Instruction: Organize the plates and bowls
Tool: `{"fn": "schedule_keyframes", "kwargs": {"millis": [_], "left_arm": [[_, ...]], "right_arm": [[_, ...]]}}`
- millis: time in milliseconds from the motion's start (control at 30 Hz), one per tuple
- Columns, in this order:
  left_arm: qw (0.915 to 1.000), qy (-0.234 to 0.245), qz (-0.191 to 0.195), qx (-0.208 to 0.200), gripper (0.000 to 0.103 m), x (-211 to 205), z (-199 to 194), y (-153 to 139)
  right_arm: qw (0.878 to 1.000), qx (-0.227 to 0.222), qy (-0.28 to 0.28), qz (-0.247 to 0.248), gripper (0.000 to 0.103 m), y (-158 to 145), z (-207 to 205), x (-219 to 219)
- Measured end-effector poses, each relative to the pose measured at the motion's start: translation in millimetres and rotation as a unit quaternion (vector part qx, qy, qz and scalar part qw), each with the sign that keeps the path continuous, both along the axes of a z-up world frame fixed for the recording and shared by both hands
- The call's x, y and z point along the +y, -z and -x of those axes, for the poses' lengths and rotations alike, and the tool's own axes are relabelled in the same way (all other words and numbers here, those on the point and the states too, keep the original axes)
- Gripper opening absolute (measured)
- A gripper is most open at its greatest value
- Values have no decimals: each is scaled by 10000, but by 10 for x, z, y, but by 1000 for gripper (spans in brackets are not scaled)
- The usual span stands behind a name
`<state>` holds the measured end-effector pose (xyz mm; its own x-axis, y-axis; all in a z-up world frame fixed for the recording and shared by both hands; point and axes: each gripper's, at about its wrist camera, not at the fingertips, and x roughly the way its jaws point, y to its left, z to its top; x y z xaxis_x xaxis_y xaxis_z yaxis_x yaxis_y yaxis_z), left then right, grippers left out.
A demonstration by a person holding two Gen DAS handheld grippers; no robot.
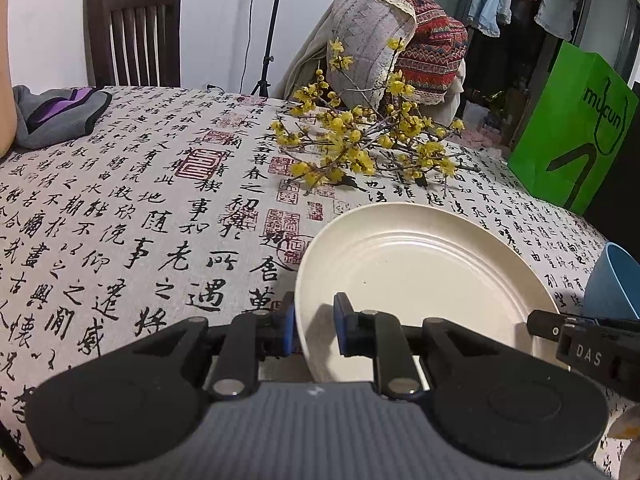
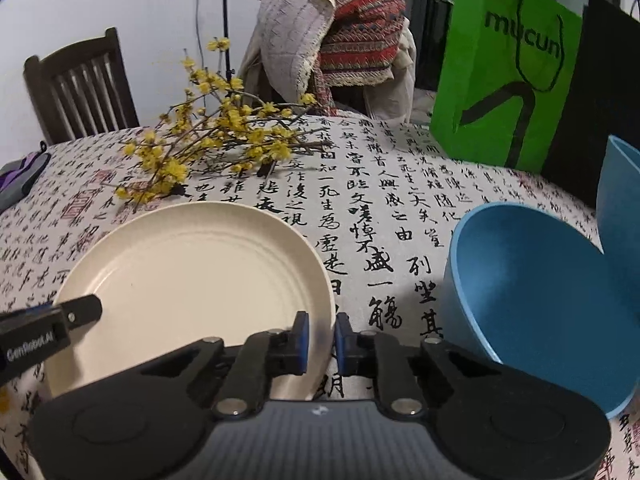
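Note:
A cream plate (image 1: 420,272) sits low over the calligraphy tablecloth (image 1: 140,220); whether it rests on the cloth I cannot tell. My left gripper (image 1: 315,320) is shut on the plate's near left rim. In the right wrist view the same plate (image 2: 192,264) has its right rim pinched by my right gripper (image 2: 322,332), also shut. Each gripper shows in the other's view: the right one (image 1: 560,328) at the plate's right rim, the left one (image 2: 80,312) at its left rim. A blue bowl (image 2: 532,304) lies tilted just right of the plate, with a second blue bowl (image 2: 620,208) behind it.
Yellow flowering branches (image 1: 360,140) lie on the table beyond the plate. A green paper bag (image 2: 504,80) stands at the back right. A grey and purple cloth (image 1: 60,116) lies at the far left. A dark wooden chair (image 1: 132,32) and a chair draped with patterned fabric (image 2: 340,32) stand behind the table.

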<state>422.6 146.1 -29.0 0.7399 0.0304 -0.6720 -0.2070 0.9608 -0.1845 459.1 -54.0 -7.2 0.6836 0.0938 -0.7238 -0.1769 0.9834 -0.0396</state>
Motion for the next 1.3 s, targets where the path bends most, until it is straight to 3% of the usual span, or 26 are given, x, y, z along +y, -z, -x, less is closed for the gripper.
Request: {"fn": "schedule_keyframes", "kwargs": {"millis": [367,1300], "left_arm": [[10000,-58,-6,-19,19,12,21,-12],[9990,-87,-177,-412,19,-10,157,-183]], "right_arm": [[9988,-381,-143,269,8,-52,113,64],[9967,-753,-257,134,9,-159,240,34]]}}
